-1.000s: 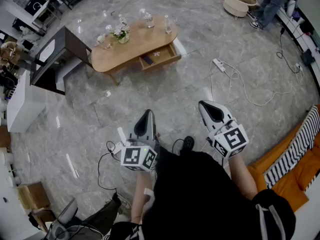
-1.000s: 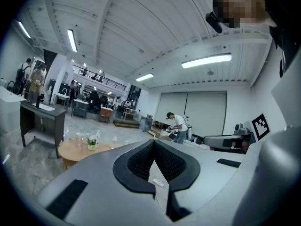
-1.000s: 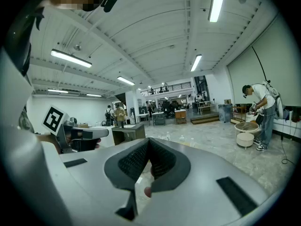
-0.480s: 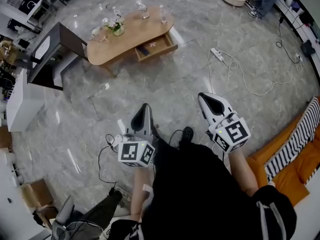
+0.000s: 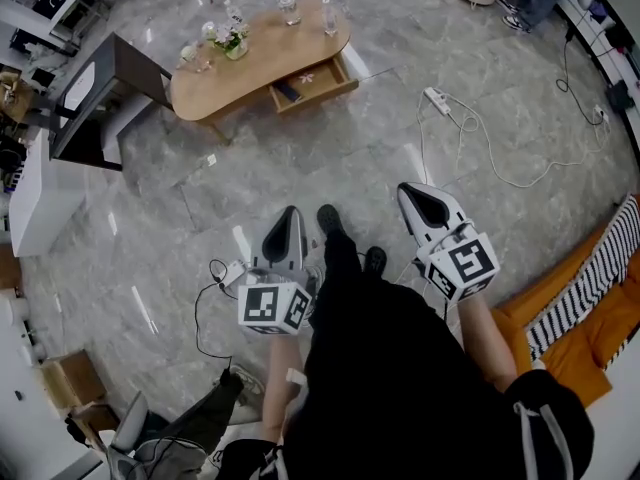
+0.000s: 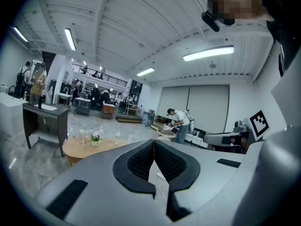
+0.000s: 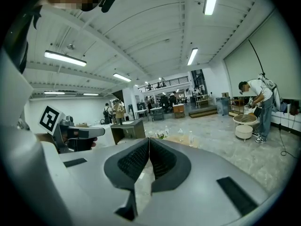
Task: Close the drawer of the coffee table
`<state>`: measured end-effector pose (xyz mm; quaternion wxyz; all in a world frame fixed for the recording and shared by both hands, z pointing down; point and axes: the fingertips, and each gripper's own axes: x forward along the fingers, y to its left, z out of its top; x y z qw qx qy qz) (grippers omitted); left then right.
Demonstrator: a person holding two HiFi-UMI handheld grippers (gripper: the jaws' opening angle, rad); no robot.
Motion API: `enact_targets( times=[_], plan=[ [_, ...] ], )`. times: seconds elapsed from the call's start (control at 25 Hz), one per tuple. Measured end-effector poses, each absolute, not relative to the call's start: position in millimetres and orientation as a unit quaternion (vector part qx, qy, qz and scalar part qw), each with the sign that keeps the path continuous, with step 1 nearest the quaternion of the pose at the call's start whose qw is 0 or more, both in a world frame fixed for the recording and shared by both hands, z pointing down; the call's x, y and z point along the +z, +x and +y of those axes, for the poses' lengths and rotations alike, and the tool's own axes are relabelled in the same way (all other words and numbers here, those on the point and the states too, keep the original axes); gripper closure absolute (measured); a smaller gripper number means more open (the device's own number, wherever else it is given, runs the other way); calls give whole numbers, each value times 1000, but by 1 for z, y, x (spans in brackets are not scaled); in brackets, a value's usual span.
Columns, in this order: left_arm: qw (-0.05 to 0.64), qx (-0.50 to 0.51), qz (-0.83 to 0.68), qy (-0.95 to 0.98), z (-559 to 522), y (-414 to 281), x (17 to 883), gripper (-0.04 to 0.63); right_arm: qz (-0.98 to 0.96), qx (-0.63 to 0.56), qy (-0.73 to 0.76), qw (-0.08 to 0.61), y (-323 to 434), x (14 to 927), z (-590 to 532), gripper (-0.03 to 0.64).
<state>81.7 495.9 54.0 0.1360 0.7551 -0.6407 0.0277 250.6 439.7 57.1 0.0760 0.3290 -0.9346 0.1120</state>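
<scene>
Both tongs are pressed fully shut with nothing between their ribbed black pads. The left tongs (image 5: 291,214) and the right tongs (image 5: 406,194) hang side by side at my waist, pointing ahead and slightly down. I judge that suits the job: closing a drawer wants a push, not a grasp, and shut tips make a firm, blunt nose.

The kidney-shaped light-wood coffee table (image 5: 262,60) stands well ahead of both tongs, off to the left of the left one, with grey marble floor (image 5: 300,158) between. Its wooden drawer (image 5: 312,82) is pulled out on the side facing the tongs, so its front is the part I would meet first. A dark flat item and something small and pale lie inside, too small to name. The surface (image 5: 300,43) carries clear bottles (image 5: 289,8) and a small vase of white flowers (image 5: 233,40), so I reckon a gentle, straight push is called for.

A white power strip (image 5: 437,101) with its cable lies ahead of the right tongs, something to step round. My black shoe (image 5: 328,218) shows between the tongs. As I judge it, the task is at the approach and the drawer is untouched.
</scene>
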Motion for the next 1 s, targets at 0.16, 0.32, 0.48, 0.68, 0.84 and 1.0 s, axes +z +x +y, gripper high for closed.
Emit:
enact_targets(
  times=[0.16,0.32,0.48,0.68,0.84,1.0],
  plan=[
    [139,30,-637,757,471,64,60,581,-932,115,334,84,235,60,417,604],
    [140,29,-630,764,427,48,66,581,-926,113,348,90,222,58,380,604],
    [135,27,-613,778,379,34,62,581,-919,99,370,91,210,44,331,604],
    [130,21,-593,794,322,10,57,581,-911,89,393,90,188,30,280,604],
    [125,12,-577,807,287,-5,61,581,-907,90,399,99,168,35,259,604],
    [123,31,-579,806,260,-20,71,580,-910,92,386,119,149,40,243,604]
  ],
)
